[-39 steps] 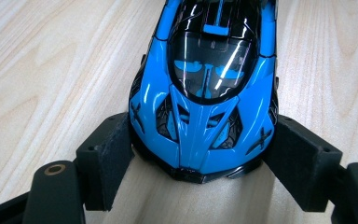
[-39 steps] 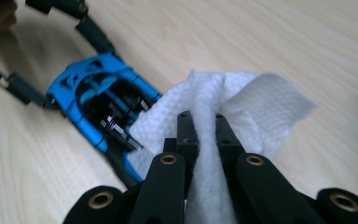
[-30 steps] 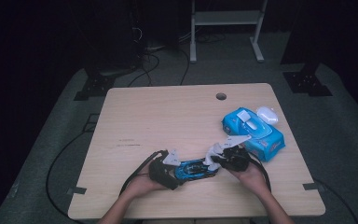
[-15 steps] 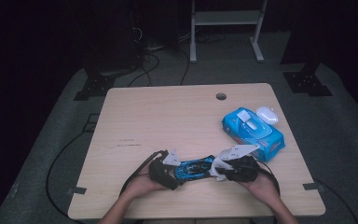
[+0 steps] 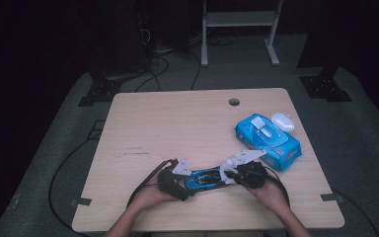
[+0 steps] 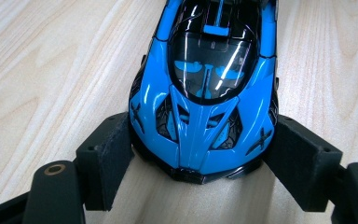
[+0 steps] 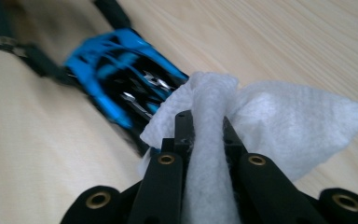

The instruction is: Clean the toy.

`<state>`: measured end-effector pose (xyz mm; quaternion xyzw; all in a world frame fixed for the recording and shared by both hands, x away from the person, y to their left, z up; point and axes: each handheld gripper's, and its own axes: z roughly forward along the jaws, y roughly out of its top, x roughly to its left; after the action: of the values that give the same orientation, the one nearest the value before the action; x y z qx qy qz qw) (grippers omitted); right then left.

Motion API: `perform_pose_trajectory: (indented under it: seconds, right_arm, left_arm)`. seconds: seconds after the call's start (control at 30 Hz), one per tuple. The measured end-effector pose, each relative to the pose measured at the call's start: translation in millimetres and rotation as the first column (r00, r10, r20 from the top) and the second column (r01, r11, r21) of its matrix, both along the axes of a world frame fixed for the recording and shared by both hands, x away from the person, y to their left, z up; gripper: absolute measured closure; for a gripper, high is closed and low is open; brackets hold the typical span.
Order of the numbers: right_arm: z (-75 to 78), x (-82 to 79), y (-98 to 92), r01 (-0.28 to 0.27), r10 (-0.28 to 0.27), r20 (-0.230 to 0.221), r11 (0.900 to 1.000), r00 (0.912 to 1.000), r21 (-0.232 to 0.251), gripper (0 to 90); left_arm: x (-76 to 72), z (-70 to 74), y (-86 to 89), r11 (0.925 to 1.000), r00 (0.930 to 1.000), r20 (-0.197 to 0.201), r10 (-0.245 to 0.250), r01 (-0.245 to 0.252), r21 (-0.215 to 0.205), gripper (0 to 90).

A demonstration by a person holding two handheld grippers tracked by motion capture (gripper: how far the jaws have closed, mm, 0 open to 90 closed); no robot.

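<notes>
Since the earlier frame the right gripper (image 5: 229, 174) has barely shifted; its jaws, just closing, now clench a white wipe (image 7: 242, 112) against the blue toy car (image 6: 205, 88). Left gripper (image 6: 198, 163) grasps the car's nose on the counter (image 5: 177, 128).

Both hands low near the table's front edge, left gripper (image 5: 173, 178) fingers apart, right gripper (image 5: 242, 174) fingers pinched.

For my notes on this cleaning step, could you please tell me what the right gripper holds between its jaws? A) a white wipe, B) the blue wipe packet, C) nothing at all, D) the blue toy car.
A: in the right gripper view, the right gripper is shut on a bunched white wipe at the end of the glossy blue toy car.
</notes>
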<state>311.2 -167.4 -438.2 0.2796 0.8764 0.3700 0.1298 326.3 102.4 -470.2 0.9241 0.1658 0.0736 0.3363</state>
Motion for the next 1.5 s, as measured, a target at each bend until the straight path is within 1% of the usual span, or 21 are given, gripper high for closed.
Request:
perform_pose_trajectory:
  seconds: [0.03, 0.17, 0.2, 0.27, 0.37, 0.47, 0.53, 0.6, 0.73, 0.8, 0.83, 0.93, 1.03, 1.13, 1.17, 1.2, 1.27, 1.33, 1.4, 1.47, 1.5]
  right_arm:
    - [1.3, -2.1, 3.1, -0.015, 0.015, -0.005, 1.000, 0.9999, 0.010, 83.0]
    - [-0.3, -5.5, 33.5, -0.088, 0.089, -0.024, 0.996, 0.9958, 0.021, 82.9]
    - [-1.8, -5.0, 42.6, -0.105, 0.106, -0.025, 0.994, 0.9941, 0.017, 82.9]
    - [-4.2, -2.1, 60.7, -0.141, 0.142, -0.044, 0.989, 0.9889, 0.037, 83.0]
    - [-7.4, 1.8, 81.4, -0.163, 0.164, -0.058, 0.986, 0.9847, 0.030, 83.0]
    - [-10.3, 7.7, 96.3, -0.174, 0.178, -0.095, 0.983, 0.9793, 0.056, 83.0]
    - [-12.8, 9.6, 103.0, -0.182, 0.188, -0.109, 0.982, 0.9762, 0.058, 82.9]
    - [-11.0, 11.1, 103.2, -0.174, 0.178, -0.105, 0.984, 0.9784, 0.043, 83.0]
    - [-7.8, 15.9, 94.3, -0.114, 0.117, -0.097, 0.993, 0.9884, 0.040, 83.1]
    - [-9.1, 15.3, 96.3, -0.118, 0.122, -0.108, 0.992, 0.9866, 0.042, 83.3]
    - [-11.0, 14.3, 101.1, -0.135, 0.140, -0.130, 0.990, 0.9816, 0.051, 83.1]
    - [-10.4, 14.1, 110.1, -0.143, 0.144, -0.104, 0.990, 0.9841, 0.021, 83.0]
    - [-9.6, 21.1, 104.1, -0.078, 0.079, -0.081, 0.997, 0.9936, 0.014, 83.1]
    - [-8.6, 31.8, 90.3, -0.011, 0.015, -0.097, 0.999, 0.9952, 0.038, 83.2]
    - [-8.8, 32.8, 89.2, 0.001, 0.005, -0.116, 0.999, 0.9932, 0.052, 83.3]
    - [-9.7, 32.4, 91.1, 0.008, -0.002, -0.111, 0.998, 0.9938, 0.054, 83.3]
    - [-9.4, 30.1, 98.7, -0.007, 0.013, -0.105, 0.998, 0.9944, 0.057, 83.2]
    - [-9.3, 28.4, 108.3, -0.046, 0.049, -0.093, 0.998, 0.9944, 0.037, 83.1]
    - [-8.3, 30.7, 108.1, -0.054, 0.057, -0.099, 0.998, 0.9935, 0.031, 83.2]
    - [-6.8, 33.7, 98.7, -0.017, 0.018, -0.082, 1.000, 0.9965, 0.021, 83.2]
    - [-6.7, 35.9, 92.4, 0.010, -0.008, -0.088, 1.000, 0.9961, 0.022, 83.2]
  left_arm:
    - [0.0, 0.0, -0.1, 1.0000, 1.0000, -0.002, 0.000, 0.000, -0.002, 25.0]
    - [-0.4, 0.1, -0.5, 1.0000, 1.0000, -0.002, 0.003, -0.003, 0.000, 25.0]
    - [-0.4, 0.1, -0.5, 1.0000, 1.0000, -0.001, 0.002, -0.002, 0.000, 25.0]
    - [-0.4, 0.3, -0.8, 1.0000, 1.0000, -0.001, 0.001, -0.001, 0.001, 25.0]
    - [-1.0, 0.1, -1.2, 1.0000, 1.0000, 0.001, 0.004, -0.004, -0.001, 25.0]
    - [-0.9, 0.1, -0.9, 1.0000, 1.0000, 0.004, 0.001, -0.001, -0.001, 25.0]
    - [-0.6, -0.1, -0.6, 1.0000, 1.0000, 0.002, 0.000, 0.000, -0.005, 25.0]
    - [-0.7, -0.8, -0.2, 0.9999, 1.0000, 0.005, 0.001, -0.001, -0.011, 25.0]
    - [-1.0, -0.6, -0.9, 0.9999, 1.0000, 0.004, 0.004, -0.004, -0.010, 25.0]
    - [-1.1, -0.4, -1.2, 1.0000, 1.0000, 0.001, 0.004, -0.004, -0.008, 25.0]
    - [-1.1, -0.5, -1.1, 0.9999, 1.0000, 0.001, 0.005, -0.005, -0.010, 25.0]
    - [-1.4, -1.2, -0.9, 0.9998, 1.0000, 0.001, 0.009, -0.009, -0.017, 25.0]
    - [-1.1, -1.4, -0.7, 0.9998, 1.0000, 0.004, 0.008, -0.008, -0.019, 25.0]
    - [-1.5, -1.6, -0.1, 0.9998, 0.9999, 0.006, 0.010, -0.010, -0.020, 24.9]
    - [-1.4, -1.6, 0.5, 0.9997, 0.9999, 0.004, 0.011, -0.011, -0.020, 24.9]
    - [-1.4, -1.7, 0.6, 0.9997, 0.9999, 0.006, 0.010, -0.010, -0.020, 25.0]
    - [-1.1, -1.3, 0.4, 0.9998, 1.0000, 0.002, 0.007, -0.007, -0.016, 25.0]
    - [-1.1, -1.3, 0.0, 0.9998, 1.0000, 0.001, 0.009, -0.009, -0.017, 25.0]
    - [-1.3, -1.3, -0.2, 0.9998, 0.9999, 0.004, 0.013, -0.012, -0.016, 24.9]
    - [-1.5, -1.4, -0.4, 0.9998, 0.9999, 0.003, 0.014, -0.014, -0.018, 25.0]
    - [-1.5, -1.5, -0.4, 0.9997, 0.9999, 0.001, 0.015, -0.015, -0.020, 24.9]
